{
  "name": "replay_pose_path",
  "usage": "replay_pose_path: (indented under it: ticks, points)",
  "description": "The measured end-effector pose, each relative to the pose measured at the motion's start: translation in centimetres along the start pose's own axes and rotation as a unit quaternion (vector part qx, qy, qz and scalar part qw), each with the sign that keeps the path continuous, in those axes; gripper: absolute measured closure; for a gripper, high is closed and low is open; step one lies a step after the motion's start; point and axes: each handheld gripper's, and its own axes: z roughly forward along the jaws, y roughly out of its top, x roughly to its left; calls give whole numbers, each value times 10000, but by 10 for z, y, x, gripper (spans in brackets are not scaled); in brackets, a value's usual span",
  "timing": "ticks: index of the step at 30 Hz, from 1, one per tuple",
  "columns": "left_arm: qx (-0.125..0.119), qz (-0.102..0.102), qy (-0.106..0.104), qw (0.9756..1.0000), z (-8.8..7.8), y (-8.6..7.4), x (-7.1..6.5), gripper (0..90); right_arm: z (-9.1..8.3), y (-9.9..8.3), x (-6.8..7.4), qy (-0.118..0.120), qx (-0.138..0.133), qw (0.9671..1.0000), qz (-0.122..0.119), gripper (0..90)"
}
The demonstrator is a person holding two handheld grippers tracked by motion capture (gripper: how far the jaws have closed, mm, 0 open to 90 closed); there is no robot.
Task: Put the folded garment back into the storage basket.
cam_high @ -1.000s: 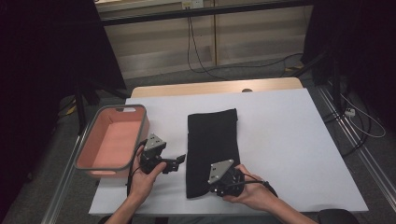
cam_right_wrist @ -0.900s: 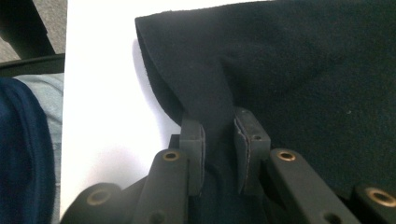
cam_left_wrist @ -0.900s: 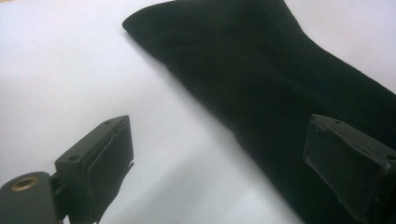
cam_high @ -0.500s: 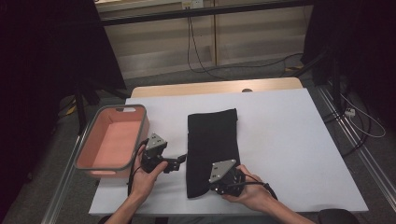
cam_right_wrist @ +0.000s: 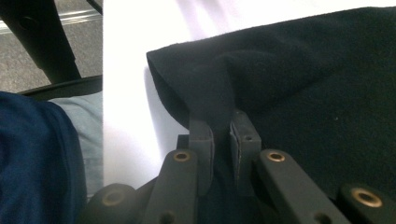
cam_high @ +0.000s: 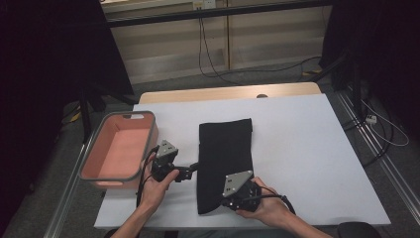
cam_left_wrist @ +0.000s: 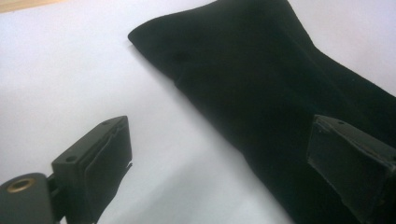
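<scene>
Cloth (cam_high: 225, 158) corner pinched in right tongs (cam_right_wrist: 219, 128); left tongs (cam_left_wrist: 219, 158) gape astride its side edge.

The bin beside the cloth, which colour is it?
The bin is salmon pink with a grey rim, which shows best in the high view.

A white table (cam_high: 307, 148) stood at the centre of the high view, with a strip of bare wood (cam_high: 228, 93) along its 12 o'clock edge. A pink bin (cam_high: 119, 151) with a grey rim sat at the table's 9 o'clock edge, open and upright. Black cables (cam_high: 218, 59) trailed on the grey floor toward 12 o'clock, and a white cable (cam_high: 391, 134) lay at 3 o'clock.
</scene>
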Motion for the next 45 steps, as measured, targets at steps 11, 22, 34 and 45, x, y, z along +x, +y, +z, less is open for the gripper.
replay_pose_path:
  ticks: [11,22,34,45]
  points:
    - [84,57,46,9999,8,14,-1,77,-1,-2,3,230,-201,9994,148,824]
    - [-42,9,-96,9999,35,44,12,97,-3,-1,7,261,-412,9986,200,824]
    - [220,-224,233,9992,79,57,37,166,4,-2,9,303,-417,9985,166,824]
    - [367,-733,287,9962,109,62,62,368,7,-4,9,291,-368,9988,115,824]
